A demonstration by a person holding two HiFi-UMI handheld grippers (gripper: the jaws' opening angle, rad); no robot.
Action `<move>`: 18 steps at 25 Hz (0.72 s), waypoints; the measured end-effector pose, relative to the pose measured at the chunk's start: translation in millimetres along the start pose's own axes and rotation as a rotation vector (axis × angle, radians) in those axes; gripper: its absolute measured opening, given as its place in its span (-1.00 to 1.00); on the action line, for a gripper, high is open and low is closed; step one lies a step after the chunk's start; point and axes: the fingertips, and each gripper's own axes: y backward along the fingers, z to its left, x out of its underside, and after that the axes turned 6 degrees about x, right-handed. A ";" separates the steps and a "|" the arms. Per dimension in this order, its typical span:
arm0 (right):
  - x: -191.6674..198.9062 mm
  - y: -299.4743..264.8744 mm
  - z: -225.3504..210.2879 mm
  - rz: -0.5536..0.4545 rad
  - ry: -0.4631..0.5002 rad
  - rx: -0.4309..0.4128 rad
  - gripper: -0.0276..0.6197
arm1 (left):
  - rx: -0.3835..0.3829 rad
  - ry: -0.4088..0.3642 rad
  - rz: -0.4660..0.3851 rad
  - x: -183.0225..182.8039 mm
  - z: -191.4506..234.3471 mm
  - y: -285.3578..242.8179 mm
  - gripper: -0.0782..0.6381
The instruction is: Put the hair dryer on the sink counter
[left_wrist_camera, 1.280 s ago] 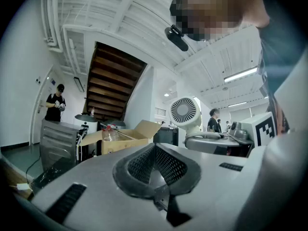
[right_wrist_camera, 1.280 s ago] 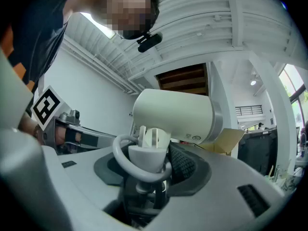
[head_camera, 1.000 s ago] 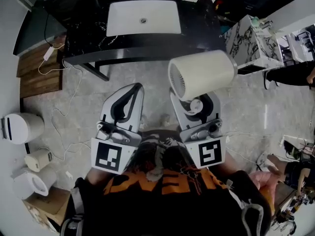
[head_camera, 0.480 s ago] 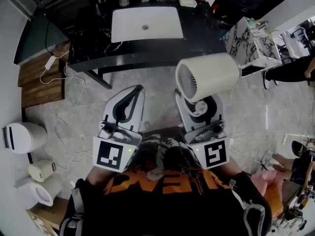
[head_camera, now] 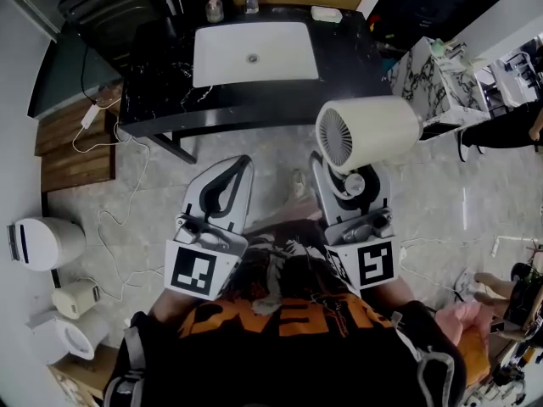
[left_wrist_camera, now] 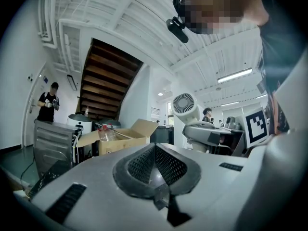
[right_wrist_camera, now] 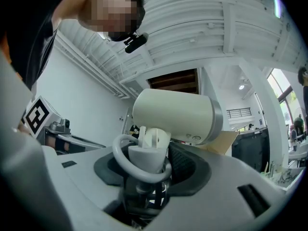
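The hair dryer (right_wrist_camera: 173, 117) stands upright in the right gripper (head_camera: 348, 186). Its handle (right_wrist_camera: 147, 160) points down between the jaws. Its cream barrel sits directly above them, lying crosswise with the rear grille (head_camera: 337, 138) turned towards the left gripper. Judged from its shape, it is a rigid, smooth plastic shell, light to moderate in weight and top-heavy. The barrel overhangs the grip, so it is likely to pivot if the hold slackens. The handle is the correct place to take hold; the barrel looks too wide and too slick. A pale loop (right_wrist_camera: 126, 163) curls round the handle base at the pads; whether it is cord or hanger cannot be told.

The right gripper's jaws stand part-way apart, clamped on the handle from both sides. The left gripper (head_camera: 222, 189), level beside it, has its jaws together with nothing between them.

Ahead of and below both grippers, past a strip of marble floor (head_camera: 254, 155), lies the black sink counter (head_camera: 161, 100) with its white basin (head_camera: 254, 53). The dryer is well apart from it and not yet set down.
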 end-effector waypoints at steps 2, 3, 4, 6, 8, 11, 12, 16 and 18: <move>7.1 -11.4 -12.1 0.005 0.000 -0.002 -0.22 | -0.003 -0.002 0.004 1.2 4.4 -16.5 -0.72; 10.8 -18.4 -18.7 0.007 -0.001 -0.004 -0.22 | -0.003 -0.003 0.007 1.5 6.4 -26.1 -0.72; 14.5 -26.0 -25.4 0.010 -0.004 -0.008 -0.22 | -0.005 -0.003 0.011 1.6 8.8 -36.4 -0.72; 20.6 -42.7 -39.0 0.011 -0.017 -0.021 -0.22 | -0.009 -0.003 0.019 1.3 14.5 -58.1 -0.72; 25.1 -61.3 -54.5 0.001 -0.032 -0.036 -0.22 | -0.014 -0.010 0.026 -0.1 21.5 -82.5 -0.72; 37.1 -91.8 -81.6 0.007 -0.049 -0.048 -0.22 | -0.038 -0.021 0.033 -1.7 36.0 -122.1 -0.72; 40.0 -103.0 -90.4 0.009 -0.062 -0.053 -0.22 | -0.051 -0.022 0.035 -2.2 41.7 -135.6 -0.72; 51.9 -142.4 -126.7 0.022 -0.094 -0.099 -0.22 | -0.099 -0.026 0.032 -9.4 58.9 -190.5 -0.72; 57.0 -158.9 -144.4 0.022 -0.104 -0.123 -0.22 | -0.118 -0.035 0.034 -11.1 65.8 -214.8 -0.72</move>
